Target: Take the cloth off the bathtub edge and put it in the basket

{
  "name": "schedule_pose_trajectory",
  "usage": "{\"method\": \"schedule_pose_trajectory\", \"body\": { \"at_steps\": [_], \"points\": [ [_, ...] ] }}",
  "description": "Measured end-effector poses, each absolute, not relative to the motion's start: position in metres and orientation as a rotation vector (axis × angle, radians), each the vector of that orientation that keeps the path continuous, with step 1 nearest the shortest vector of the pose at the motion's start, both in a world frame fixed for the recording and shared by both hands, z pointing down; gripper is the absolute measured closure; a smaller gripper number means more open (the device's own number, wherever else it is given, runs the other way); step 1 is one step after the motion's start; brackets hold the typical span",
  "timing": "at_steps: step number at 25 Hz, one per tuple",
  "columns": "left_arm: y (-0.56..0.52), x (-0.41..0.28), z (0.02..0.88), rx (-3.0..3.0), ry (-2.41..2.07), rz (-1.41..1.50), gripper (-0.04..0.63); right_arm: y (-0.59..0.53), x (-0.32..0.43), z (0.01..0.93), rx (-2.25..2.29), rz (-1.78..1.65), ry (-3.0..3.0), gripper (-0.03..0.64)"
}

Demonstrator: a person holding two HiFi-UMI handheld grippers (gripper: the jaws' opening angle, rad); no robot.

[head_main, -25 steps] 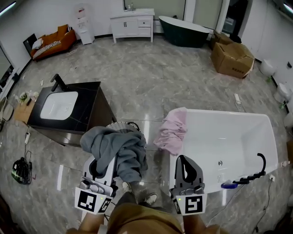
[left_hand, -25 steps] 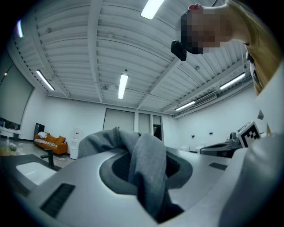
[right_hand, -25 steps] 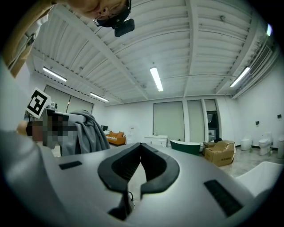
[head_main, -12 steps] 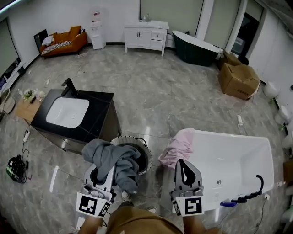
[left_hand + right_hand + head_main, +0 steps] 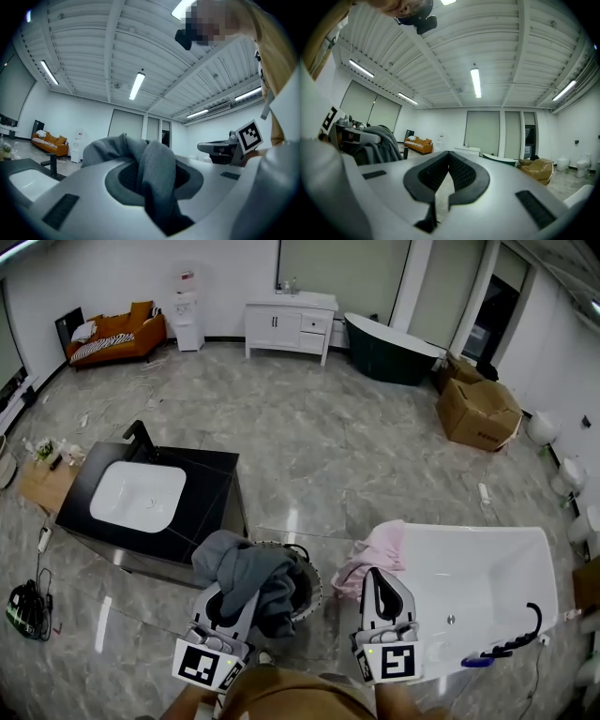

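Grey cloth (image 5: 246,570) hangs bunched from the left gripper (image 5: 230,596), whose jaws are clamped on it, over the round basket (image 5: 316,589); its lower folds reach the basket's mouth (how deep, I cannot tell); just beside, a pink cloth (image 5: 379,557) drapes over the white bathtub (image 5: 487,532) at its near corner; the right gripper (image 5: 376,576) hovers by that cloth, jaws pressed together, empty.

Bathroom-fixture showroom: white bathtub (image 5: 469,532), dark bathtub (image 5: 386,341), black sink vanity (image 5: 202,488), toilets (image 5: 542,428) on open marble floor (image 5: 309,418).
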State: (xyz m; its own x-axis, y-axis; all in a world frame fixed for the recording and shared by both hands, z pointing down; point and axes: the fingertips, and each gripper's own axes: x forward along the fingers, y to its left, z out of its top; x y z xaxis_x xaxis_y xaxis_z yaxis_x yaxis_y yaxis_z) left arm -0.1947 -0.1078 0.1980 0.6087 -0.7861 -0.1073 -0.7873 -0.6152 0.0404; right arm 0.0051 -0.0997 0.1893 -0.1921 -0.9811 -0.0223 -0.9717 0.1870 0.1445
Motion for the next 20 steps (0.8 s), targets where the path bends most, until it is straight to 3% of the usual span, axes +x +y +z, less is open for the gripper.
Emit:
{"method": "schedule_pose_trajectory", "body": {
  "at_steps": [20],
  "points": [
    [-0.153,-0.190,0.221,-2.807,1.454,0.150,0.497,-0.149,-0.015,0.205,1.796,-0.160,-2.416,0.612]
  ]
}}
